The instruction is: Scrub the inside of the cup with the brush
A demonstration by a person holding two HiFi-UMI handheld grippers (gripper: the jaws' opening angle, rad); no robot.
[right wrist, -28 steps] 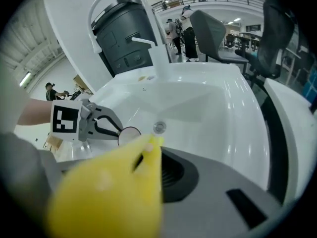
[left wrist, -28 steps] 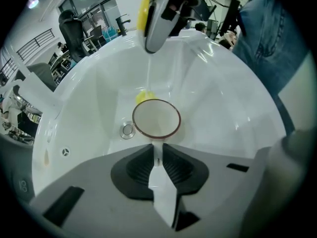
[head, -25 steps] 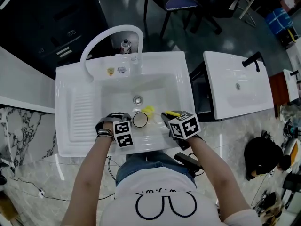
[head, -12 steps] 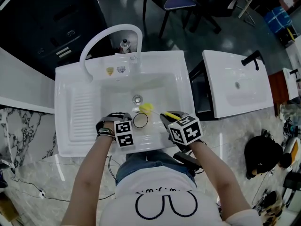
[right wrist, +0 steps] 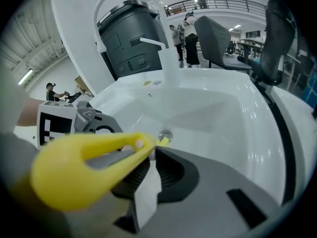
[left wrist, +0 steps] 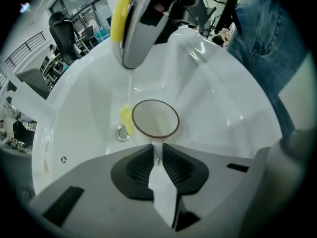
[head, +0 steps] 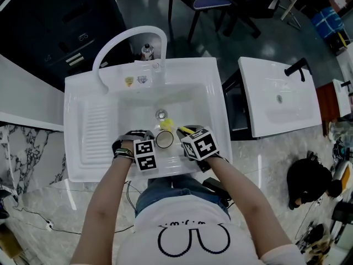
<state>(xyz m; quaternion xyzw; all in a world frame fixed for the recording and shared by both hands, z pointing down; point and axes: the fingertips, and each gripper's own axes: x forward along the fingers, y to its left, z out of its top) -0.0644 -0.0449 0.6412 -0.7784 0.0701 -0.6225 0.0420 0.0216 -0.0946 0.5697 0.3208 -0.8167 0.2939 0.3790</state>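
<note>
A white cup (head: 164, 139) with a brown rim (left wrist: 154, 118) stands in the white sink basin (head: 187, 101), just in front of the drain (head: 161, 115). My left gripper (head: 156, 146) is shut on the cup's near wall (left wrist: 157, 155). My right gripper (head: 185, 134) is shut on the yellow handle (right wrist: 84, 167) of the brush, to the right of the cup. The brush's yellow head (head: 166, 124) hangs outside the cup, between its rim and the drain (left wrist: 122, 133); in the left gripper view this brush head (left wrist: 125, 119) is just left of the cup.
A curved white faucet (head: 129, 40) rises at the back of the sink. A ribbed washboard (head: 98, 128) lies left of the basin. A second white sink (head: 278, 98) stands to the right. The person's torso is close against the sink's front edge.
My right gripper has moved left toward the cup, carrying the brush; the yellow head has shifted from right of the cup to its far side. The left gripper and cup have stayed put.
</note>
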